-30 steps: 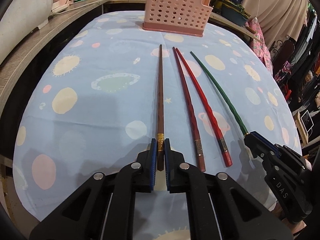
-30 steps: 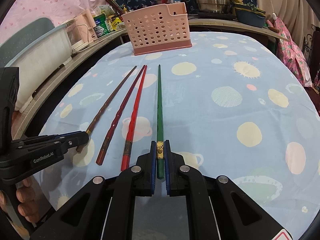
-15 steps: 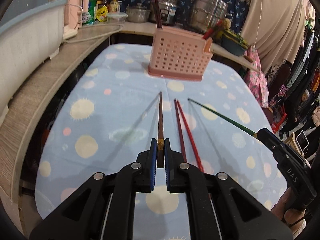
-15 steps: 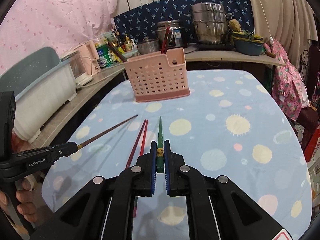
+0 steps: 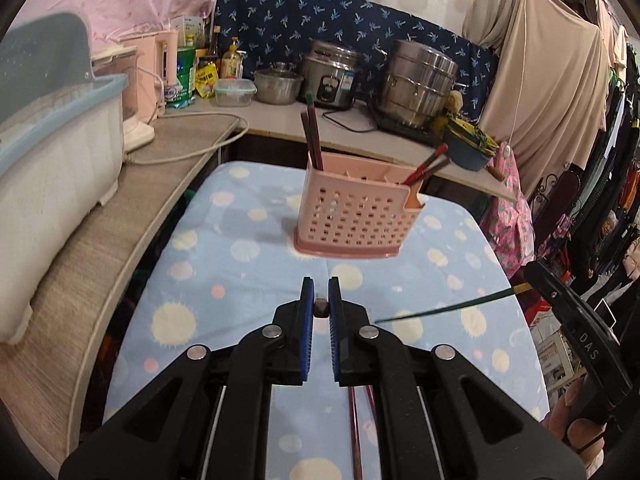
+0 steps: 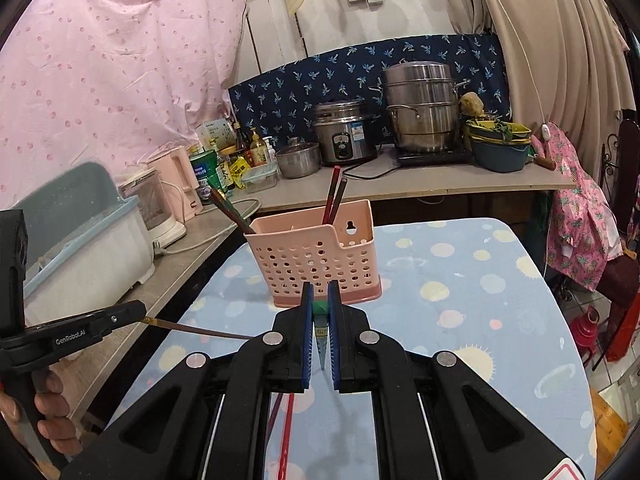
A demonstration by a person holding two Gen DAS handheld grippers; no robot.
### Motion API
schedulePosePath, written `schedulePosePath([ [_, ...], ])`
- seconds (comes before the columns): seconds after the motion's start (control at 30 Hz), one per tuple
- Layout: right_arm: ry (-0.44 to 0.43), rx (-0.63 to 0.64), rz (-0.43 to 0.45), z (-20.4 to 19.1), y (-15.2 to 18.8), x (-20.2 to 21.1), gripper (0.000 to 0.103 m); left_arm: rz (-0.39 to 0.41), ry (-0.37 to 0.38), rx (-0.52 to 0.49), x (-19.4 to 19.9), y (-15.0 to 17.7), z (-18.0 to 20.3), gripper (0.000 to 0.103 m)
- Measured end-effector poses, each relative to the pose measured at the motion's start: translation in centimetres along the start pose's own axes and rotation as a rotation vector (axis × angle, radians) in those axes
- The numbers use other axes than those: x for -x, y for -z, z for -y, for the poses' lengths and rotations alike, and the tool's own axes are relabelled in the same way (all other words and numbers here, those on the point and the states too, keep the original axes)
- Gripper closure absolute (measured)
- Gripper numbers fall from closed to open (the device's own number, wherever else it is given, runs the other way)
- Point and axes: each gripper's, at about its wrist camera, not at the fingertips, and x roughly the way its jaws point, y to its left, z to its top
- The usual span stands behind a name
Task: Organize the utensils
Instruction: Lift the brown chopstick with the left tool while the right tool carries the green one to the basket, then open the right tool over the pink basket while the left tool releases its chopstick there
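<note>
My left gripper [image 5: 320, 296] is shut on the brown chopstick [image 5: 320, 307], seen end-on; from the right wrist view the chopstick [image 6: 200, 330] sticks out of that gripper [image 6: 140, 312] and hangs above the table. My right gripper [image 6: 320, 300] is shut on the green chopstick [image 6: 321, 334], whose tip points down; it also shows in the left wrist view [image 5: 444, 307]. The pink perforated basket [image 5: 356, 216] stands ahead on the table and holds several chopsticks. Two red chopsticks [image 6: 286, 436] lie on the cloth below the grippers.
The table has a light blue spotted cloth [image 6: 460, 280]. A counter behind holds steel pots [image 6: 420, 120], a rice cooker [image 6: 344, 132] and bottles. A white and blue bin [image 5: 52, 140] sits on the left counter. Clothes hang at the right [image 5: 600, 208].
Both grippers have lifted and tilted up, raising the brown and green chopsticks off the cloth. The view now faces the basket and counter. The two red chopsticks stay on the table.
</note>
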Motion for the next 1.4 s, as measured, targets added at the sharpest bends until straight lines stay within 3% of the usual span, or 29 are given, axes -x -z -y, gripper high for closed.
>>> schedulePosePath([
  [0.47,-0.044,-0.037,0.030,0.5,-5.9,-2.6,0.096,0.049,0.036,0.033,-1.5,-7.1,0.3,0.096],
  [0.83,-0.105,-0.071,0.145,0.0,-14.1,-3.0,0.096,0.195,0.084,0.053,0.8,-15.2,1.6,0.096],
  [1.13,-0.082,-0.069,0.212,-1.1,-20.6,-5.6,0.096,0.279,0.050,0.051,-0.3,-20.7,2.4,0.096],
  [1.4,-0.056,-0.093,0.155,-0.2,-21.6,-10.9,0.096,0.262,-0.004,0.036,-4.1,-21.5,2.6,0.096],
])
